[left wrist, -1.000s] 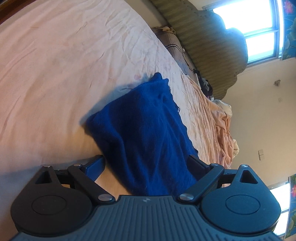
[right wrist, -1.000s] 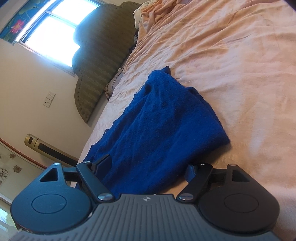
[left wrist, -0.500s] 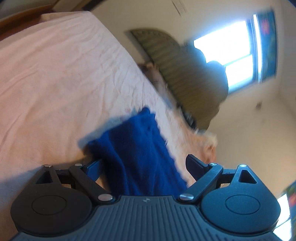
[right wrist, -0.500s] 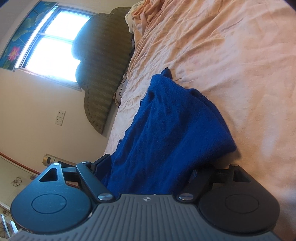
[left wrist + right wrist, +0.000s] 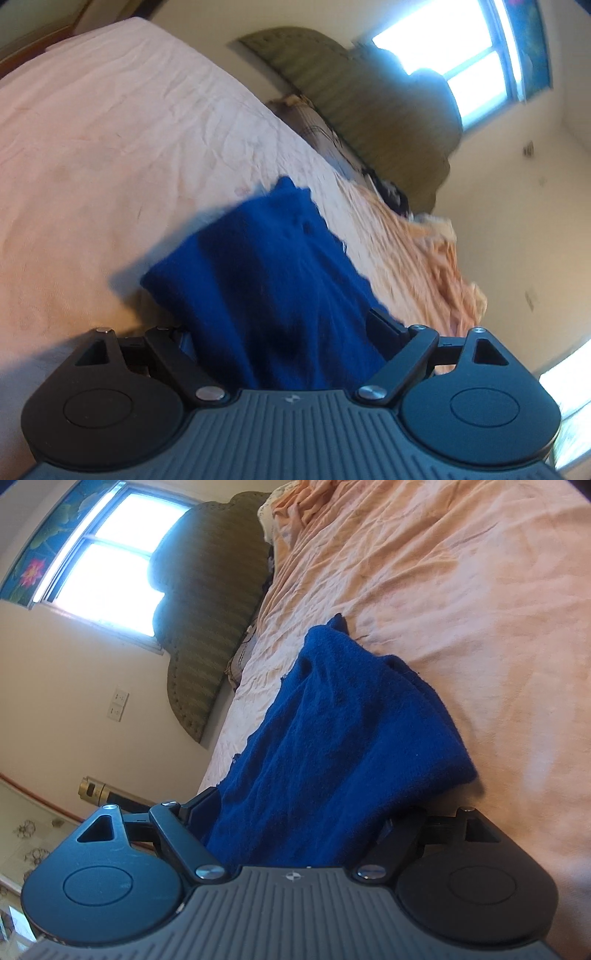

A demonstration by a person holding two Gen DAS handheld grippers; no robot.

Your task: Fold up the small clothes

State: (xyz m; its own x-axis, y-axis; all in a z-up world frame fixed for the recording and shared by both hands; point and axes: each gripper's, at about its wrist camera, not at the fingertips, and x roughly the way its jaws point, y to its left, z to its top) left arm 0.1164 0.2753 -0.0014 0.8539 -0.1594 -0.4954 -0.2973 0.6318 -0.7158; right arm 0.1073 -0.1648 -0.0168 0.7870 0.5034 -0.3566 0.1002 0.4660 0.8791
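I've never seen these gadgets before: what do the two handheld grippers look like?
Both look alike. The left gripper and right gripper each have a ribbed grey body with a small logo, two round black discs, black linkage bars with silver screws, and dark fingers.

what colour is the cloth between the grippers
Deep blue cloth, plain with no pattern; the right wrist view shows it best.

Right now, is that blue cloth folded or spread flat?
Folded: the blue cloth lies doubled on the bed, layered edges visible, near end lifted.
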